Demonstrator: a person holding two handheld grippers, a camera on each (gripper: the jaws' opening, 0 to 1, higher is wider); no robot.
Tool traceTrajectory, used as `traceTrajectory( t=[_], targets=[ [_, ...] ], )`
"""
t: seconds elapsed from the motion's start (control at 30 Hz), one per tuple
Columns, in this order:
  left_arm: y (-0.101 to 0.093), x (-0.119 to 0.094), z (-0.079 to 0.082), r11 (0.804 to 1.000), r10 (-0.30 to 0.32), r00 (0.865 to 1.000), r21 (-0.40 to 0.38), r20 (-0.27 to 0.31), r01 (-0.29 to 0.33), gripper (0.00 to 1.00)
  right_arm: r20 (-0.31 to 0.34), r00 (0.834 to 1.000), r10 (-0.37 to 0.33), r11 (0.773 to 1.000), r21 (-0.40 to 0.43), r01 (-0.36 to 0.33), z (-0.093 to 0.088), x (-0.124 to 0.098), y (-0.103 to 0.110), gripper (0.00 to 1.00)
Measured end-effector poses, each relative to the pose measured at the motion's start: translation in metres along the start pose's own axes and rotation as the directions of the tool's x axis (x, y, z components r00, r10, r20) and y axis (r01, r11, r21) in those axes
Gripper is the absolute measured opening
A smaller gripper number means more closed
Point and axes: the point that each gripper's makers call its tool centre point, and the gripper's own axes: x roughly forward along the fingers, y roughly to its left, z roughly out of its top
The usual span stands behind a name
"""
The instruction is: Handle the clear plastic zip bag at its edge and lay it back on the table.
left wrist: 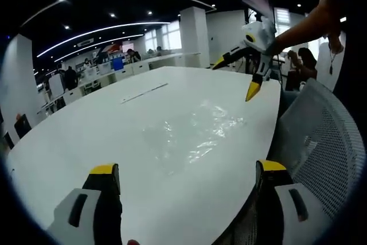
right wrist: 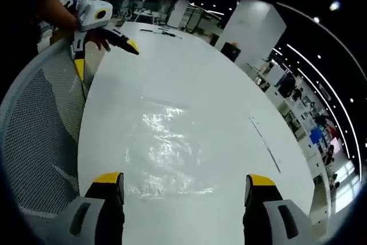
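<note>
The clear plastic zip bag [left wrist: 195, 133] lies flat on the white table [left wrist: 86, 130], glinting under the lights. My left gripper [left wrist: 187, 167] is open just short of the bag's near edge, with nothing between its yellow-tipped jaws. In that same view my right gripper [left wrist: 235, 77] hangs open above the far right table edge, held by a person's hand. In the right gripper view the bag [right wrist: 166, 147] lies straight ahead of my open right gripper [right wrist: 184, 179]. The left gripper [right wrist: 106, 57] hovers open at the table's far left edge.
A grey mesh chair back [left wrist: 321, 142] stands against the table's side, and it shows again as a chair [right wrist: 40, 130] in the right gripper view. A thin strip [left wrist: 143, 92] lies farther along the table [right wrist: 229, 84]. Desks and people fill the background.
</note>
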Motion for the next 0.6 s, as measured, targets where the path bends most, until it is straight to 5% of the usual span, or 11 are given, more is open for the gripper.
traceTrajectory(
  t=[0.6],
  targets=[
    [0.002,0.000,-0.004,1.000,0.013,1.000,0.009,-0.013,-0.013,0.97,-0.114,0.987,0.118,0.968,-0.209,-0.140,-0.021,0.016,-0.005,0.75]
  ],
)
